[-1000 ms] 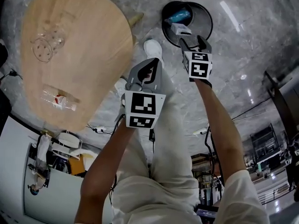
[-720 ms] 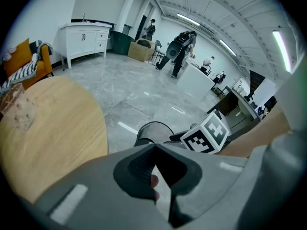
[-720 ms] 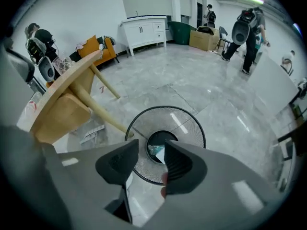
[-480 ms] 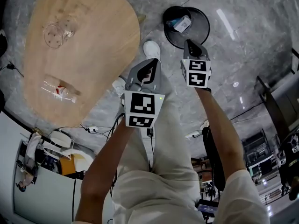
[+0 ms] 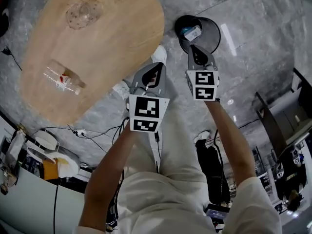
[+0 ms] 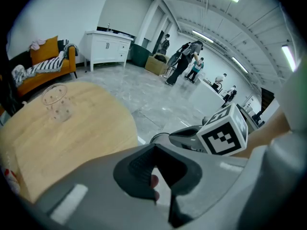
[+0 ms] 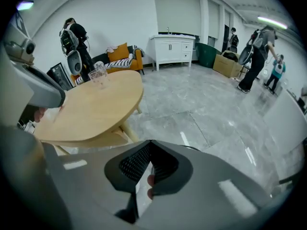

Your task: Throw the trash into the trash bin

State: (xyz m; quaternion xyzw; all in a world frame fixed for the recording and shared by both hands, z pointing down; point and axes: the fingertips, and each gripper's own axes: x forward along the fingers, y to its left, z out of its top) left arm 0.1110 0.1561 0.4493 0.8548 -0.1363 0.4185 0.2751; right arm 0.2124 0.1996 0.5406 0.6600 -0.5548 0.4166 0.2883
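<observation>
A black round trash bin stands on the grey floor beyond my right gripper. A white and blue piece of trash lies inside it. My right gripper hovers just short of the bin's near rim, shut and empty. My left gripper is held beside it to the left, over the floor by the table edge, also shut with nothing in it. On the round wooden table lie a clear plastic bottle with a red label and a clear plastic cup.
A white shoe shows between the table and the bin. Cables and a power strip lie on the floor below the table. Several people, a white cabinet and an orange sofa stand far off.
The white piece of trash left my right gripper and dropped into the bin. That gripper then drew back from over the bin and closed. The left gripper hardly moved.
</observation>
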